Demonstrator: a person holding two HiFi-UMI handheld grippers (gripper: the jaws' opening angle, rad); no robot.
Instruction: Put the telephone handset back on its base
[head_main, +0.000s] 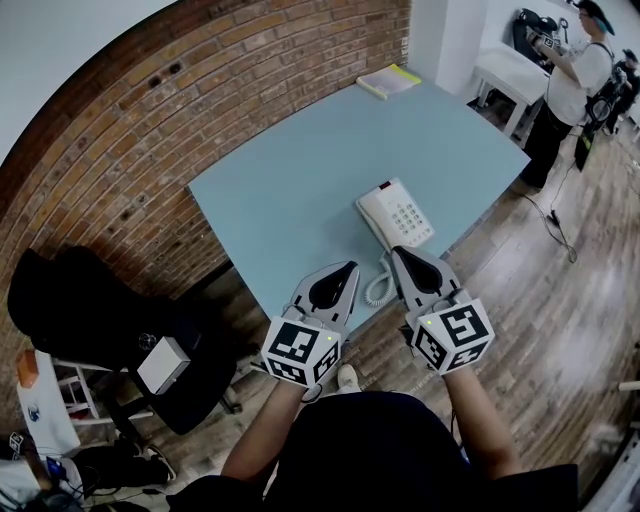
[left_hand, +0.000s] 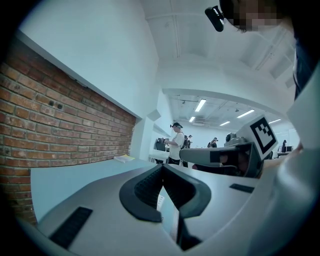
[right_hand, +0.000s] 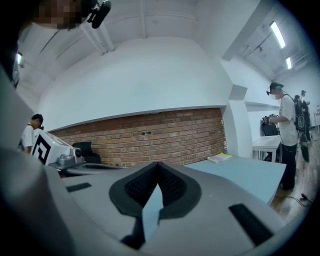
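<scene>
A white telephone (head_main: 397, 213) with a grey keypad sits near the front edge of the light-blue table (head_main: 300, 180). Its handset appears to lie along the base's left side, though I cannot tell this for sure. The coiled cord (head_main: 378, 285) hangs over the table's edge. My left gripper (head_main: 351, 267) (left_hand: 161, 167) is shut and empty, at the table's front edge left of the cord. The right gripper (head_main: 396, 252) (right_hand: 158, 165) is also shut and empty, its tip just short of the telephone's near end. Neither gripper view shows the telephone.
A yellow-green booklet (head_main: 389, 80) (right_hand: 220, 157) lies at the table's far end. A brick wall (head_main: 150, 130) runs along the left. A black chair (head_main: 90, 300) and a white box (head_main: 163, 364) stand at the lower left. A person (head_main: 575, 80) stands by a white table (head_main: 510, 70) at the back right.
</scene>
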